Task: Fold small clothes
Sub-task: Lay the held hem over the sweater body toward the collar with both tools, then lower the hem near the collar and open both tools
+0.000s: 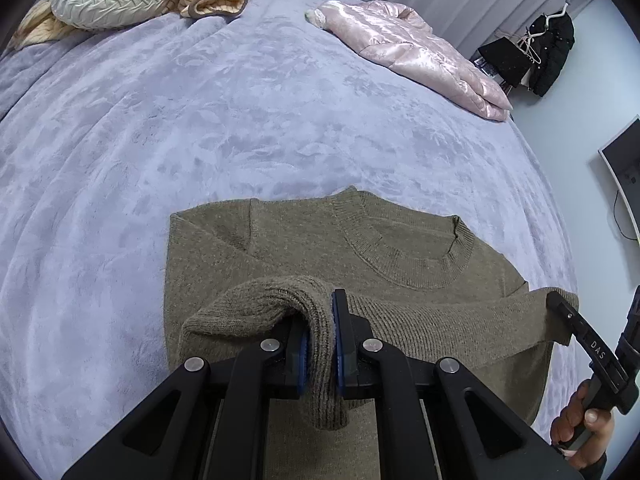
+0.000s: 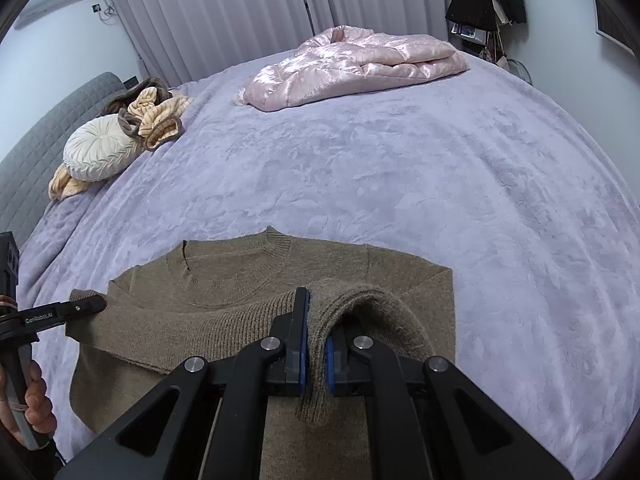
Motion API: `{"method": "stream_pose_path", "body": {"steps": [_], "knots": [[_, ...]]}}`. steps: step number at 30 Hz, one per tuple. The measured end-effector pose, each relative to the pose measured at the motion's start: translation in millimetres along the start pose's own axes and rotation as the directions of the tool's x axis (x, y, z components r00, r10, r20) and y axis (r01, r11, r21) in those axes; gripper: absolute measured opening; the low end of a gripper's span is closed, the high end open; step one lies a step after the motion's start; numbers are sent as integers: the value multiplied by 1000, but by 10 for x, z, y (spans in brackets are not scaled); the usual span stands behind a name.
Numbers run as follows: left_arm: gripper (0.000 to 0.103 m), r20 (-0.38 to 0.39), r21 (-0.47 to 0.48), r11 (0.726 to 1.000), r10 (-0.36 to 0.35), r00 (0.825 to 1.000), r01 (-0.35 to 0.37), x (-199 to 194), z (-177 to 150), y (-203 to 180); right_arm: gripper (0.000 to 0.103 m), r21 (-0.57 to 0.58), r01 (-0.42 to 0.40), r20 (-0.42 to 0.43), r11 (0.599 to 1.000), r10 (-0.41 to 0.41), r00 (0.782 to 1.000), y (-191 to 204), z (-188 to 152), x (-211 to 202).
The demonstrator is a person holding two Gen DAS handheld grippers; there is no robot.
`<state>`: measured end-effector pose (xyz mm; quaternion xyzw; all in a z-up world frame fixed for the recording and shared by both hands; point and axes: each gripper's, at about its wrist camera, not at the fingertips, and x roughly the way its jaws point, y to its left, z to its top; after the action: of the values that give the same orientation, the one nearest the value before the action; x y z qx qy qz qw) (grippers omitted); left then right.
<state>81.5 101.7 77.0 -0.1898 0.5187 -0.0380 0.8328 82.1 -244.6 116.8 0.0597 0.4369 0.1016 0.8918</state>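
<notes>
Olive sweater (image 1: 400, 248) lies flat on bed (image 1: 240, 140), collar far side. Left gripper (image 1: 320, 344) & right gripper (image 2: 316, 348) each clamped on hem (image 1: 440, 320), held crosswise just short of collar; fold runs side to side, both hands equally near.

Pink jacket (image 2: 352, 68) and round cushion (image 2: 100, 152) on blanket (image 2: 360, 184).

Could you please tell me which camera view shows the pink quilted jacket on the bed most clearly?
The right wrist view: the pink jacket lies near the frame's centre top, whole and spread across the purple blanket. The left wrist view shows the same jacket pushed toward the upper right edge, stretched by the fisheye.
</notes>
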Motion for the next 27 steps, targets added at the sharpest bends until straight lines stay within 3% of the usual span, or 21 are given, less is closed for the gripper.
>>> {"method": "stream_pose_path", "body": {"steps": [16, 27], "knots": [[12, -73, -13, 1000, 19, 997, -20, 463, 122, 78, 7, 44, 30, -80, 999, -26, 996, -184, -17, 497], [12, -93, -39, 999, -15, 996, 11, 686, 122, 193, 7, 72, 48, -138, 996, -37, 990, -266, -66, 799]]}}
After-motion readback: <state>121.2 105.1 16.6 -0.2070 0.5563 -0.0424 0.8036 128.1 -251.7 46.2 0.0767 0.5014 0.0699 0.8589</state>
